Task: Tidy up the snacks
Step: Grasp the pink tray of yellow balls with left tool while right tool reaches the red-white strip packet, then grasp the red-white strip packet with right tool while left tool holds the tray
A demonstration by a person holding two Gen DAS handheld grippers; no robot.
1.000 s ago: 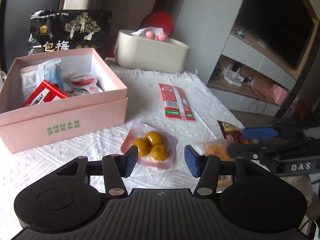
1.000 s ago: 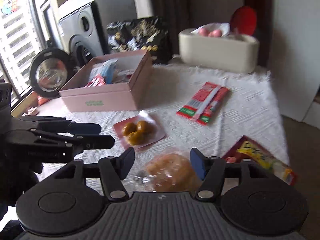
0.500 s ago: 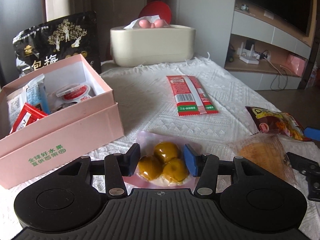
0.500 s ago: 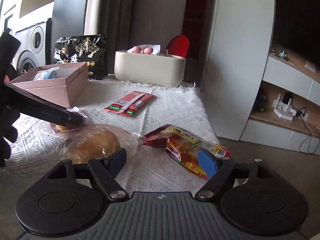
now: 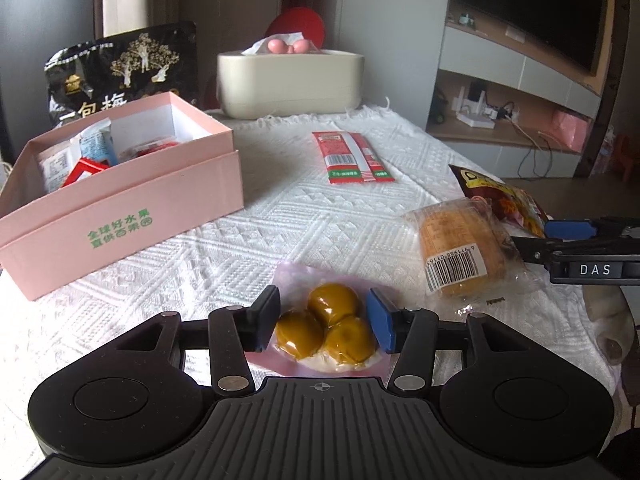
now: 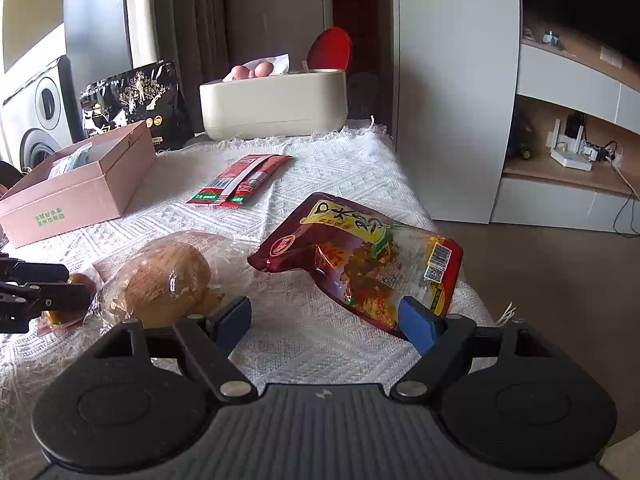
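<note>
Beside the left tool — bread pack, pink box, red sachet.

Glossy plastic snack pouch, matt pink cardboard box, textured woven tablecloth

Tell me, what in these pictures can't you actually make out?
- Pink box contents: in both views its walls hide all but a few packet tops.
- Black bag: the box covers its lower part in both views.
- Yolk pack, right view: mostly behind the left gripper's fingers.
- Left gripper: whether it touches the yolk pack is unclear.
- Shelf items: too small.
</note>
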